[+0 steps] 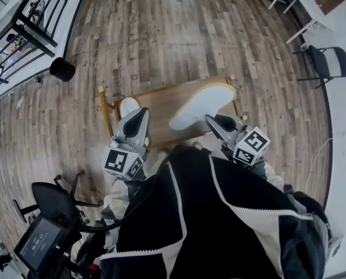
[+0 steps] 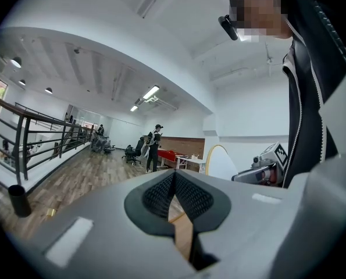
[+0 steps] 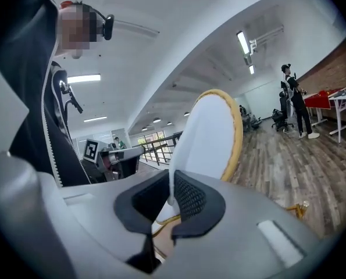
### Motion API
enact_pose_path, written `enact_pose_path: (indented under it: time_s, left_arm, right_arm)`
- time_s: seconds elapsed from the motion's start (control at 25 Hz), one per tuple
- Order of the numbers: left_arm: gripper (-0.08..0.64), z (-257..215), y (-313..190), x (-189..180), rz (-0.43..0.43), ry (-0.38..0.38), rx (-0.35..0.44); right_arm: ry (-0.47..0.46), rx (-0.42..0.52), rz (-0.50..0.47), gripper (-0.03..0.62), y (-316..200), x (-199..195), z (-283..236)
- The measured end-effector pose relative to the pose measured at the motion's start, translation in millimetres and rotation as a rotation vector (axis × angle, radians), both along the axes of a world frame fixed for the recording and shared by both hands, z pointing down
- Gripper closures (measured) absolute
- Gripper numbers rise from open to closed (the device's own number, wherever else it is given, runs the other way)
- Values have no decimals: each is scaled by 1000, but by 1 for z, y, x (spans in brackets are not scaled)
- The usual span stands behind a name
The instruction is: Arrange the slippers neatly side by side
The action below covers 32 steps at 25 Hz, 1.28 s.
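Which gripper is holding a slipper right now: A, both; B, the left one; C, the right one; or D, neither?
C: in the right gripper view, the right gripper has its fingers pinched on the edge of the white slipper, while the left gripper is shut with nothing between them.

Head view looks steeply down; gripper views look level, sharing the slipper (image 1: 202, 106).

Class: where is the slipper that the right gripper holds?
In the head view the slipper is right of centre, above the wooden table, its near end pinched in the right gripper.
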<state>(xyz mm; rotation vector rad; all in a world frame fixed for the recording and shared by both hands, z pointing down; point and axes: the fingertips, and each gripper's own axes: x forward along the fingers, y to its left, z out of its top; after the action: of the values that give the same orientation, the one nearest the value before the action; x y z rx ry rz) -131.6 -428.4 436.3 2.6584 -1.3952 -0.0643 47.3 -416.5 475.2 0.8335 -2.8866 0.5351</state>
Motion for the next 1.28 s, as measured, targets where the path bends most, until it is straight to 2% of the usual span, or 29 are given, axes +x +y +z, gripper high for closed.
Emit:
enact_pose_path:
  time_s: [0.24,0.44,0.68,0.8,1.0,1.28]
  left_arm:
    - [546,3,5,-15,-48,0,-13]
    - [546,4,20,-37,-93,-2,-34]
    - [546,16,34,-62,-129,-6,-55]
    - [546,17,38,-67,-137,-13,-58]
    - [546,21,41,-77,-170,-14,-77]
    - [546,37,54,-94,-200,-25,-75]
  right_arm:
    - [85,-135,-94,566,-17,-33,56]
    - [134,-250,-130,566,-37,-84,115]
    - [327,-370,-274,566,-31,-144,203]
    - [379,-426,-285,566,-30,-159,236]
    - [477,-444,-261,566,-49,-166,273]
    - [599,-406,-304,565,-64,-161,299]
